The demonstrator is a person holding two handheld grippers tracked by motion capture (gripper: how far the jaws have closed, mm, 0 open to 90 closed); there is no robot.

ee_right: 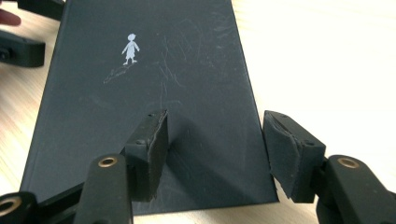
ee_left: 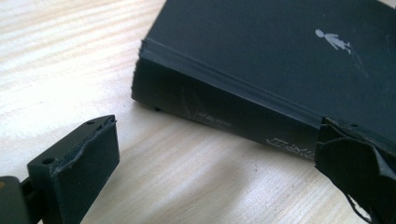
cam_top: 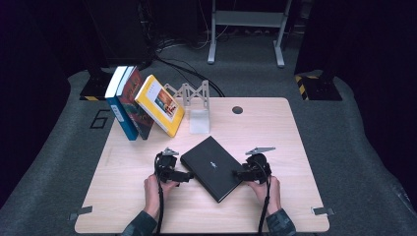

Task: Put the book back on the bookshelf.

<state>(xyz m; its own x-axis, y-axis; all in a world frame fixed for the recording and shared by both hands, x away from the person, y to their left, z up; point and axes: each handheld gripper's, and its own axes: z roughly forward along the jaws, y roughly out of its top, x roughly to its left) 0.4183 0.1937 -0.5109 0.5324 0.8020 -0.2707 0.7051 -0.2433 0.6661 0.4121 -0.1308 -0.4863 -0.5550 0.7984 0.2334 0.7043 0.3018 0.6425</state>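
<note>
the black book (cam_top: 212, 167) lies flat on the bench (cam_top: 290, 147); the left hand-held gripper (cam_top: 183, 176) steadies its spine, spread, while the right hand-held gripper (cam_top: 239, 173), spread, straddles a corner, ready to pinch.

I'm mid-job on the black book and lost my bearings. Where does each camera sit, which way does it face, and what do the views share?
High view: above the person's side, looking forward and down on the table; both hands, left gripper and right gripper flank the black book.
Left gripper view: low by the table, facing the book's spine; its open jaws show.
Right gripper view: over one book corner, looking along the cover; its jaws are apart.
Shared: the book's small white figure.
</note>
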